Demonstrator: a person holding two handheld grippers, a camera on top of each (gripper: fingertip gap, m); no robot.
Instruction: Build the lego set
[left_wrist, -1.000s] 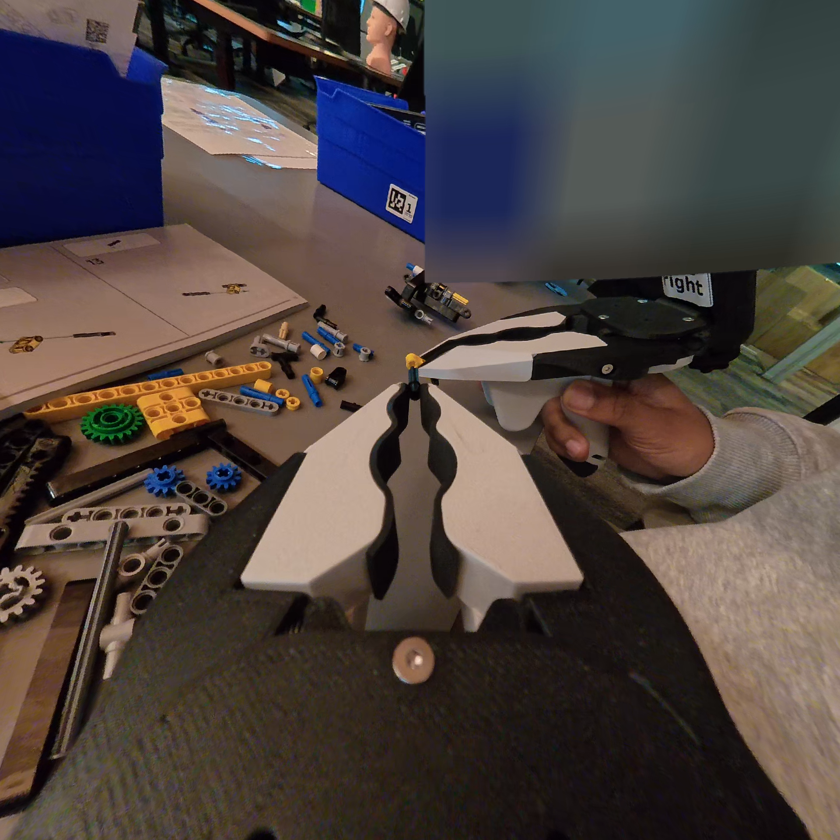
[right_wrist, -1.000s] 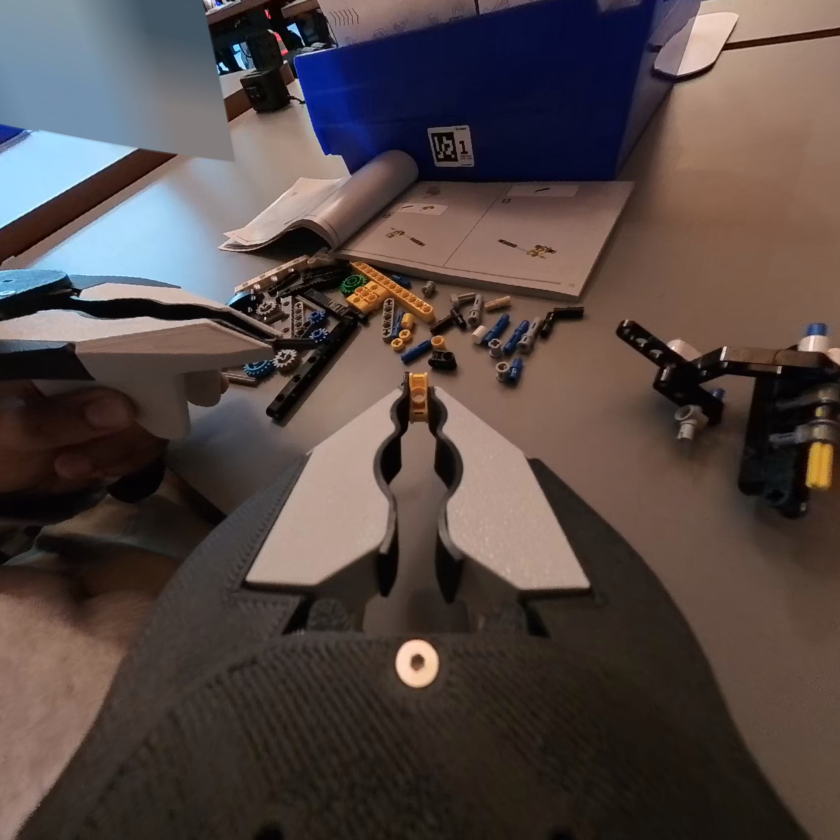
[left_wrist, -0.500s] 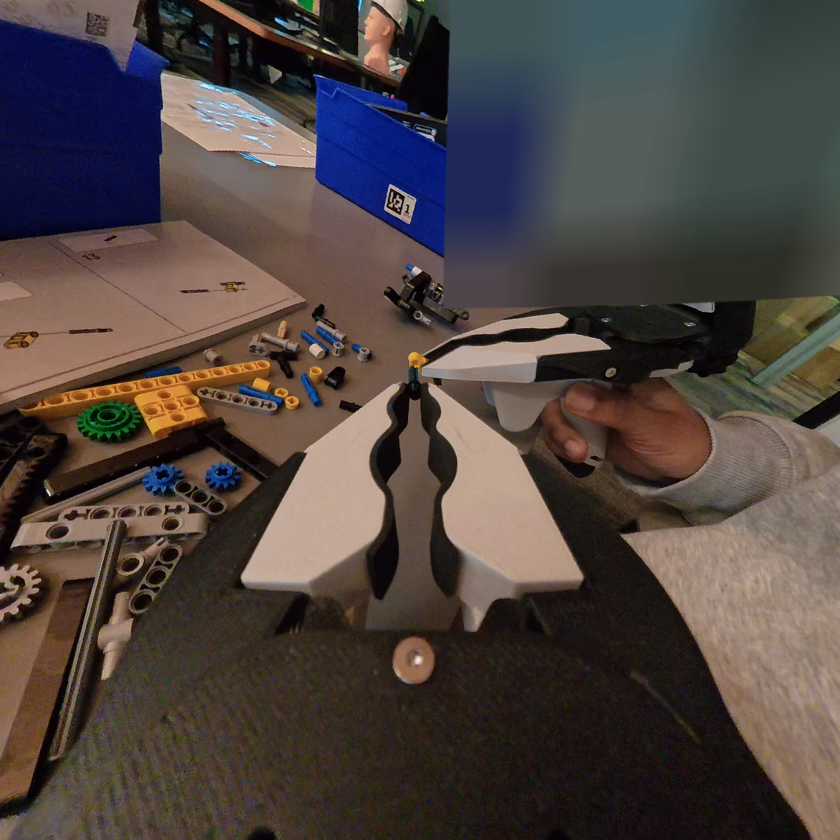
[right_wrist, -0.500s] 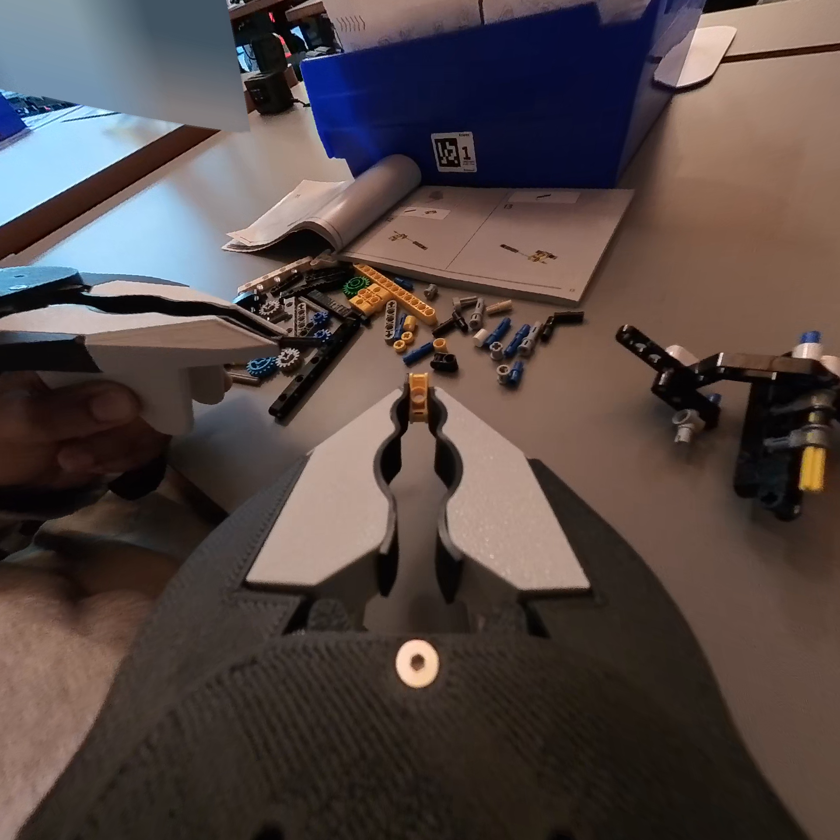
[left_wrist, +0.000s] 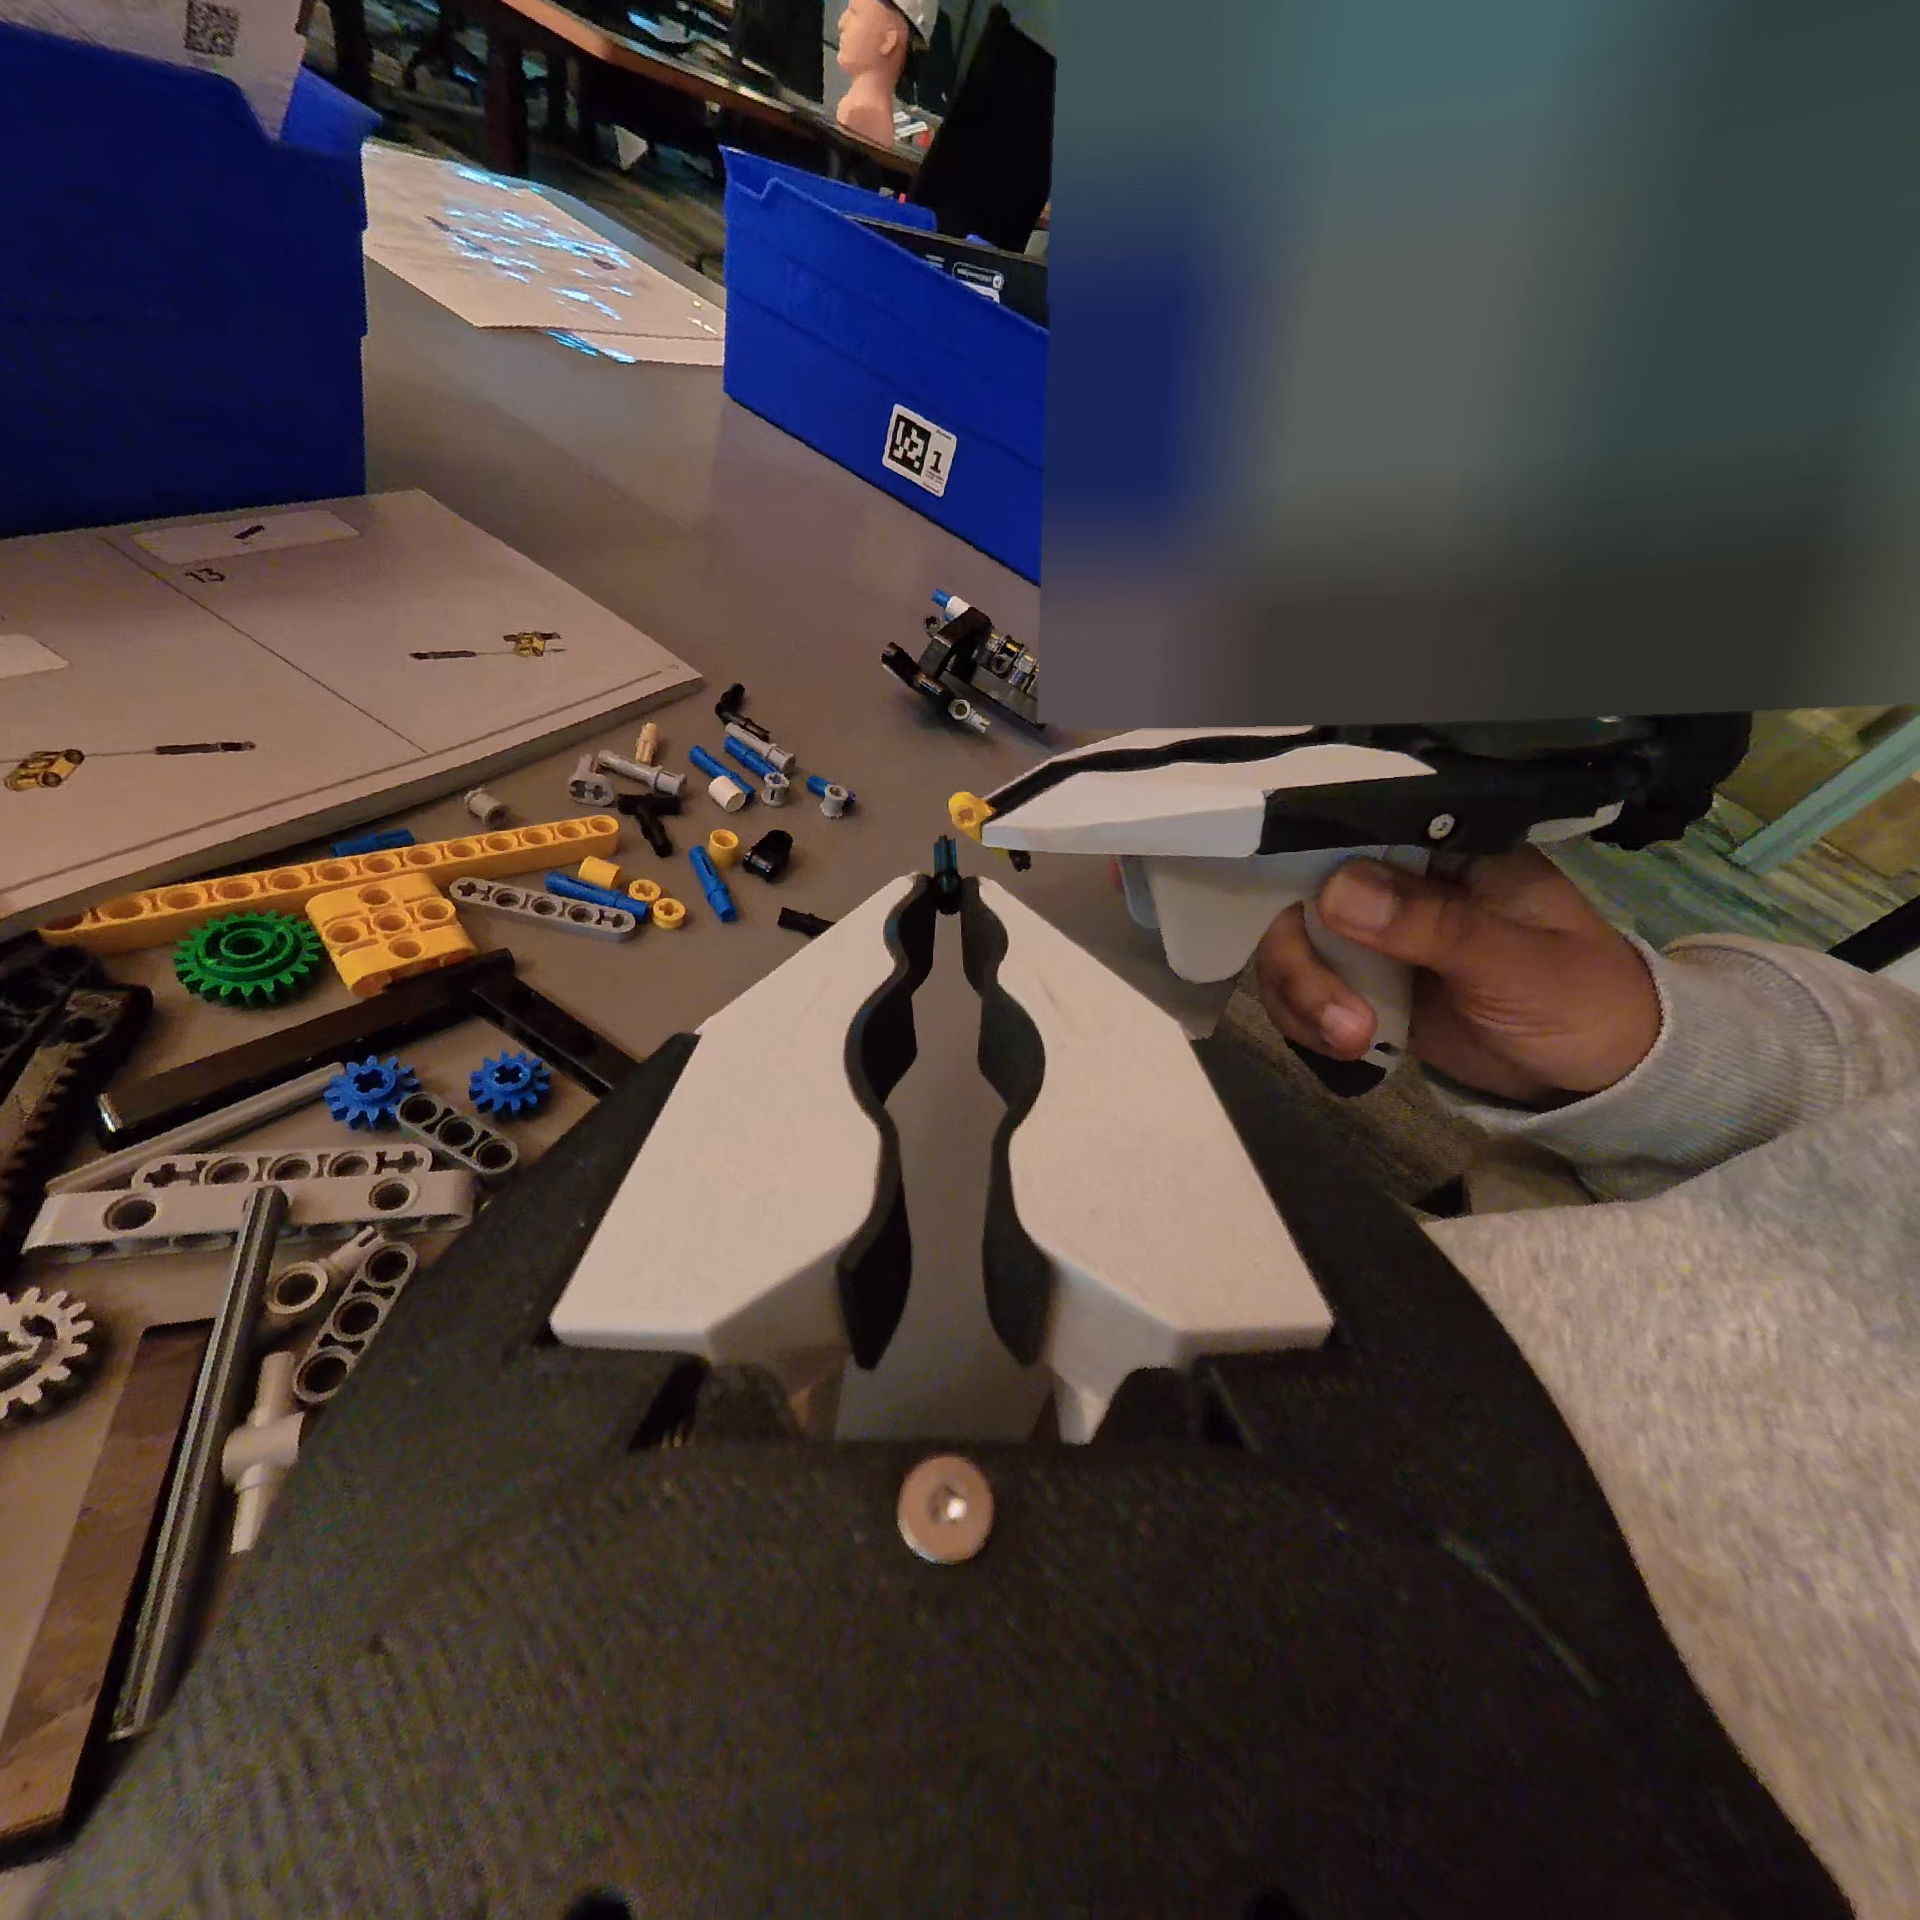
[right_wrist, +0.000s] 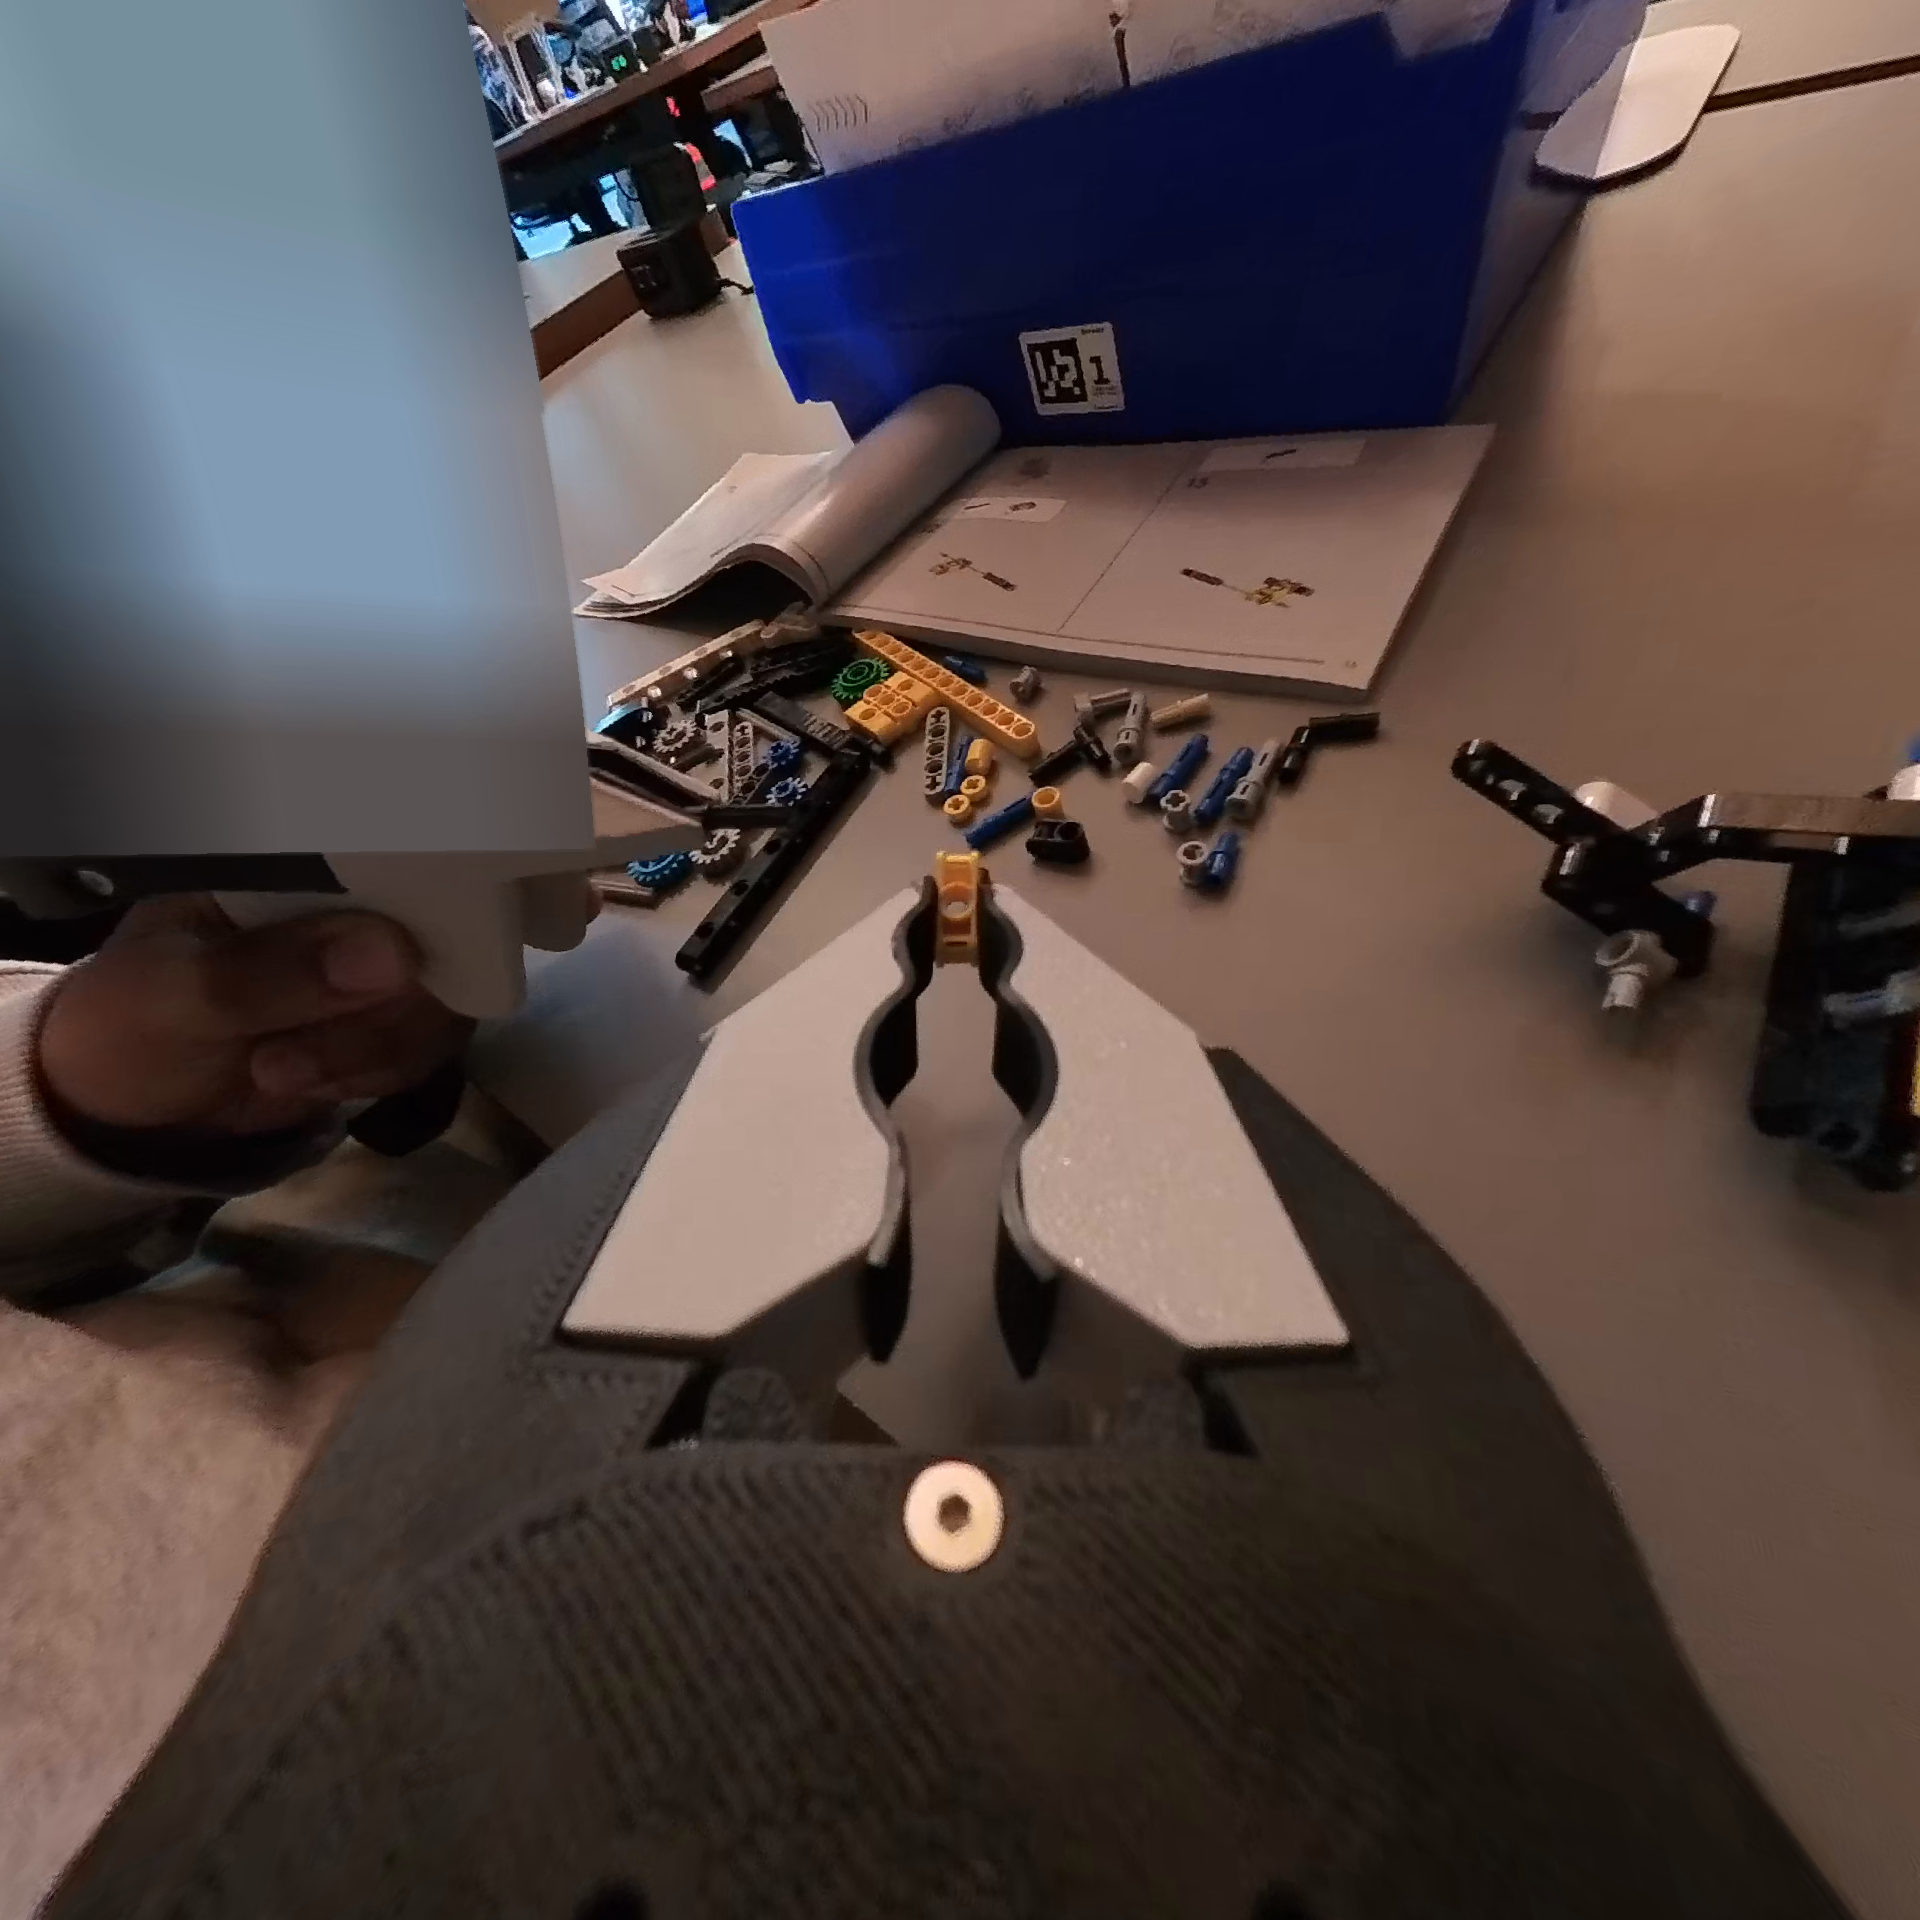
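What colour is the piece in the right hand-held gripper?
Yellow piece, clearest in the right wrist view, pinched at the right hand-held gripper tips.

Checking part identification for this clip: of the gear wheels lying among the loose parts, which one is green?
The green gear is the largest toothed wheel, lying flat just left of the yellow perforated plate. The two small gears nearer the left gripper are blue.

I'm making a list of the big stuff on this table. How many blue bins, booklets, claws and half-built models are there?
Blue bins: 2 (near blue bin, far blue bin)
Instruction booklet: 1
Claws: 2 (left claw pinching a small dark pin, right claw pinching a yellow piece)
Half-built model: 1
Total: 6
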